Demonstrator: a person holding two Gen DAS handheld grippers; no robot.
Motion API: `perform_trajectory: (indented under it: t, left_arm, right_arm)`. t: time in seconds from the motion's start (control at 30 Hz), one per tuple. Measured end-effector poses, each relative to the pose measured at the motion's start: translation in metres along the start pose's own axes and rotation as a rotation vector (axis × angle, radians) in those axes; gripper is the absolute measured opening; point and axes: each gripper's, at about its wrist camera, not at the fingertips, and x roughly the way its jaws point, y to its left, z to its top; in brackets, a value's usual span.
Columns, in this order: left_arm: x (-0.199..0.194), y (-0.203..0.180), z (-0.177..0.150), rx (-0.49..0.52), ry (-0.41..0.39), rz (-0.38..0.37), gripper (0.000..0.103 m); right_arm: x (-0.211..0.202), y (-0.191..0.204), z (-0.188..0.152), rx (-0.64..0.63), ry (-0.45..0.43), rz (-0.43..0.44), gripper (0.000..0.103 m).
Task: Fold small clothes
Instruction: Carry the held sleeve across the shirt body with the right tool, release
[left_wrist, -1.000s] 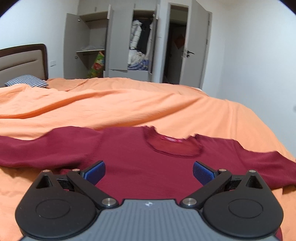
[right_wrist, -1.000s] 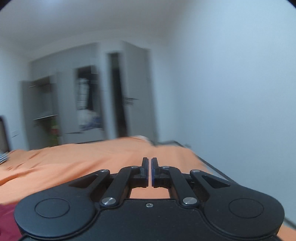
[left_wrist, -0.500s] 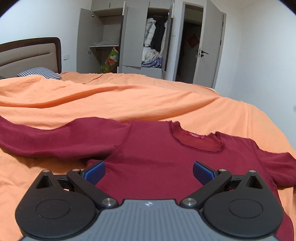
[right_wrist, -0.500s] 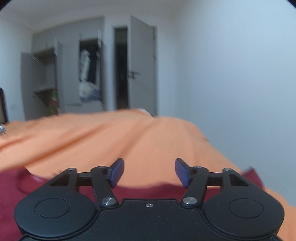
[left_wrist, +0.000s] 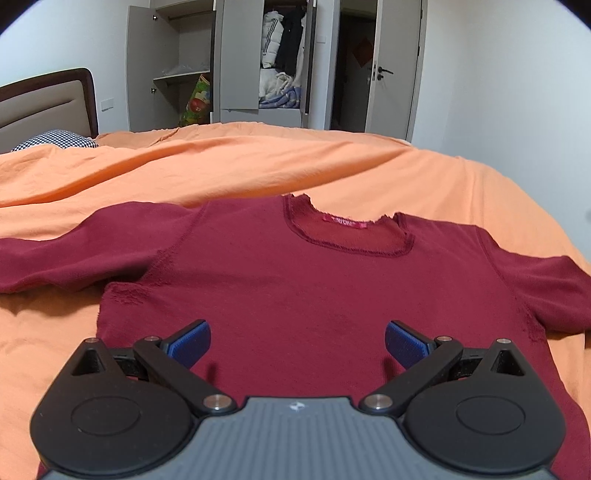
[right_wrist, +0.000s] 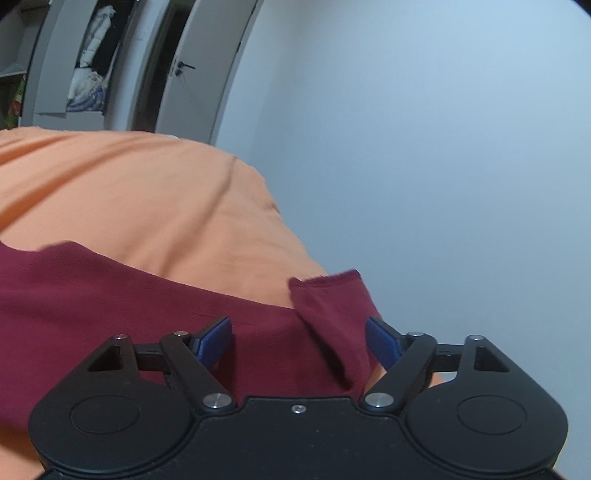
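- Dark-red knit, a long-sleeved top (left_wrist: 295, 288) lies flat and face-up on the bed, neckline away from the left wrist camera, with a pink label (left_wrist: 343, 222) showing inside the collar.
- Its one sleeve (left_wrist: 66, 258) runs out toward the left edge of the left view; the other sleeve (right_wrist: 332, 317) reaches the bed's edge, and in the right view its cuffed end is turned back on itself into a raised fold.
- Left gripper (left_wrist: 297, 345) hovers over the lower chest of the top, its blue pads (left_wrist: 190, 345) spread wide with nothing between them.
- Right gripper (right_wrist: 299, 343) sits low over the sleeve with its pads likewise spread; the raised fold of the sleeve stands in the gap between them, close to the right-hand pad, ungripped.
- Orange bedding (left_wrist: 258, 166) covers the whole bed, rumpled into long soft ridges beyond the collar.
- At the far left stand a padded headboard (left_wrist: 44, 103) with a dark frame and a checked pillow (left_wrist: 55, 139) beneath it.
- Beyond the bed a grey wardrobe (left_wrist: 236, 59) stands with its doors open, showing hung coats, piled laundry, bare shelves and a bright bag (left_wrist: 197, 107) at the bottom.
- Next to it a room door (left_wrist: 391, 66) is open onto a dark doorway.
- Plain pale wall (right_wrist: 424, 147) fills the right view past the bed's edge.
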Motion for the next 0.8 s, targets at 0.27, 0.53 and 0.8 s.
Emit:
perform_trajectory:
  t: [0.27, 0.53, 0.8]
  left_arm:
    - [-0.004, 0.0, 0.0, 0.001, 0.003, 0.003, 0.103]
    - [-0.016, 0.014, 0.007, -0.032, -0.026, 0.0, 0.103]
    - [-0.035, 0.045, 0.019, -0.108, -0.092, 0.007, 0.103]
  right_arm:
    - [0.021, -0.004, 0.014, -0.036, 0.03, -0.039, 0.009]
    - [-0.039, -0.009, 0.046, 0.068, -0.114, 0.068, 0.006]
    - [-0.149, 0.056, 0.108, 0.072, -0.337, 0.363, 0.006]
